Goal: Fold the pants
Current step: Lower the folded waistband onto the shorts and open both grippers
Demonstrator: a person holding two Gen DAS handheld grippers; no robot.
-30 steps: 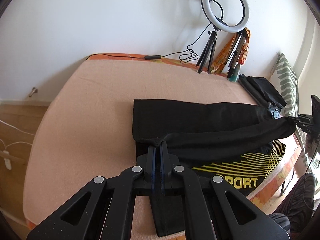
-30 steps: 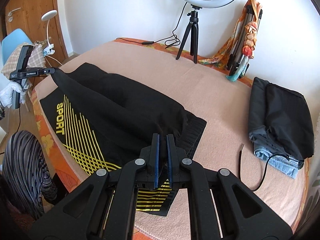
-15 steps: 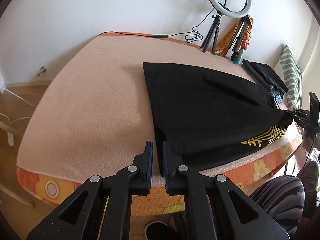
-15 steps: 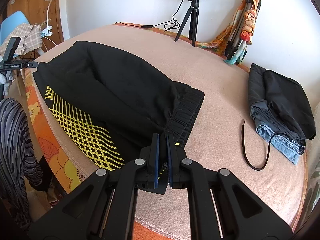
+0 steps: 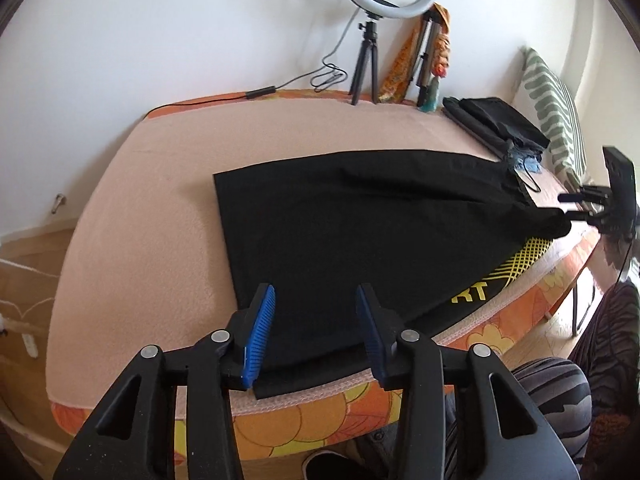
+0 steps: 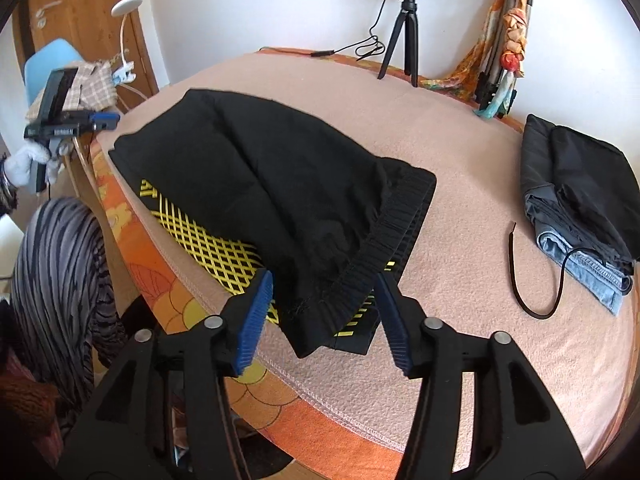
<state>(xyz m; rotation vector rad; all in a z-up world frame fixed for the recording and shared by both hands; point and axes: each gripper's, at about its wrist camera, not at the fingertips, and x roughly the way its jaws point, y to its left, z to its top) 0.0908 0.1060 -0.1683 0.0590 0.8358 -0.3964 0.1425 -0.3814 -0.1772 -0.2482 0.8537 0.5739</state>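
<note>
The bed (image 5: 132,240), covered by a peach blanket, is the work surface, and the pants (image 5: 360,232) lie spread across its near half so that a fold can be laid flat against something firm. In the left wrist view they fill the centre, one black leg doubled over the other, with the yellow lettering peeking out at 4 o'clock along the bed's edge; that overlap suggests a lengthwise fold has just been set down.

The stack of folded clothes (image 6: 580,196) sits at 3 o'clock in the right wrist view, well apart from the pants, probably parked there to keep the folding area free. A loose black cord (image 6: 516,280) lies between the stack and the pants.

The left gripper (image 5: 316,320) hangs over the hem end with its jaws apart and opening; cloth lies below them, not pinched. The right gripper (image 6: 324,300) hangs over the ribbed waistband (image 6: 384,240), its jaws likewise apart and opening, the band between them but not clamped. Both look to be releasing so the fabric settles.
</note>
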